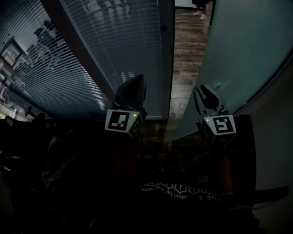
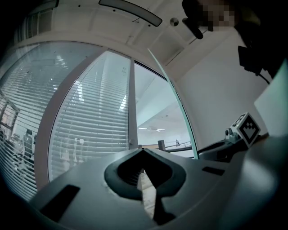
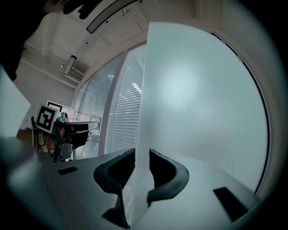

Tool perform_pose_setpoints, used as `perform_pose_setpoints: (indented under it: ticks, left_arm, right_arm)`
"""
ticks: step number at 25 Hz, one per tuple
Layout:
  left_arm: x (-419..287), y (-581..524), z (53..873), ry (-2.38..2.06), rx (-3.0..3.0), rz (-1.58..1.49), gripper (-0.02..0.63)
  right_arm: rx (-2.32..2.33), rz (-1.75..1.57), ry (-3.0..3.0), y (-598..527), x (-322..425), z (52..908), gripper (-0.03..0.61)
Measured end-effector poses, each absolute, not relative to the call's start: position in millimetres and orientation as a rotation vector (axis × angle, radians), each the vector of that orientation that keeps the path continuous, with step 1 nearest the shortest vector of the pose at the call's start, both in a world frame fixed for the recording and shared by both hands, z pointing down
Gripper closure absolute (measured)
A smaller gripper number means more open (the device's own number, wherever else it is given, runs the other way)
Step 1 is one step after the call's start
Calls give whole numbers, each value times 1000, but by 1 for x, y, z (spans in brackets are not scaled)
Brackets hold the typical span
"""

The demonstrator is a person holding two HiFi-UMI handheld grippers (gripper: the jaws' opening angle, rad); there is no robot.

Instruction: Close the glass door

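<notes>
The frosted glass door (image 1: 242,50) stands ajar at the right, its near edge slanting down toward me. My right gripper (image 1: 204,93) is at that edge. In the right gripper view the door (image 3: 202,99) fills the right side, and its edge runs between the jaws of the right gripper (image 3: 142,155), which are shut on it. My left gripper (image 1: 136,82) hangs in front of the fixed pane, left of the gap. In the left gripper view its tips (image 2: 143,150) meet with nothing between them, and the door's greenish edge (image 2: 177,108) rises at the right.
A glass wall with slatted blinds (image 1: 91,55) covers the left, ending at a dark frame post (image 1: 165,55). Wooden floor (image 1: 185,55) shows through the gap, with a person's feet (image 1: 199,13) far off. A pale wall (image 1: 279,137) stands right of the door. A dark mat (image 1: 183,192) lies below.
</notes>
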State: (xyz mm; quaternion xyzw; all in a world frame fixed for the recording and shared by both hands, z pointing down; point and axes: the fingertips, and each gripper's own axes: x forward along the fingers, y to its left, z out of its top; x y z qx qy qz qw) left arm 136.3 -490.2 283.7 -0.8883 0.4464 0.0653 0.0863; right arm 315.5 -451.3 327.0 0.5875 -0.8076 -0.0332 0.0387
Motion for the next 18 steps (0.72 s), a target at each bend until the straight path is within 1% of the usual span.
perform_pose_setpoints:
  ticks: [6,9,18]
  left_arm:
    - [136,-516,283,1349,-2632,192,612]
    - [134,-527,284,1364,-2628,193,612]
    - [134,-541,286,1387,-2619,196,612]
  right_arm:
    - [1770,-182,-2396,-481,320,329,486]
    - [1831,-144,-2358,-496,333,332,486]
    - [1820,-131,-2381,-517,331,332,486]
